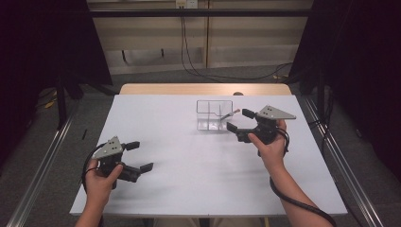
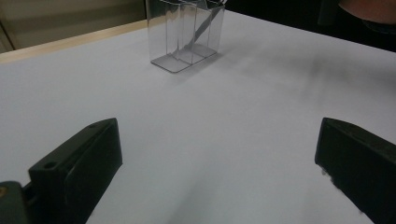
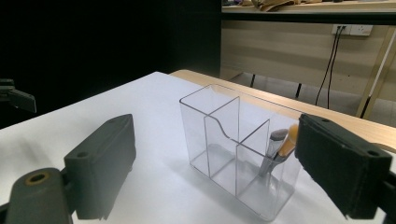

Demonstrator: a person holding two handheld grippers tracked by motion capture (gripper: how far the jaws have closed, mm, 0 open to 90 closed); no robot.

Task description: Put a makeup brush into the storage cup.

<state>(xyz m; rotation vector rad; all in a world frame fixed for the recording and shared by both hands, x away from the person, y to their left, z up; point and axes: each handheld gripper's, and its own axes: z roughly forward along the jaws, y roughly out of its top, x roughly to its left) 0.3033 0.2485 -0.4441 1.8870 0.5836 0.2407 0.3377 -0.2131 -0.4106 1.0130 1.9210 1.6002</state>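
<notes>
The brush stands slanted in one end compartment of the clear organizer, so placement appears complete. The right gripper sits just beside the organizer, fingers wide apart and empty; retreat remains. The left gripper rests well apart near the front edge, fingers spread, holding nothing. Bare tabletop between them leaves ample room.

one clear organizer with three compartments, one brush, two grippers, one table.
</notes>
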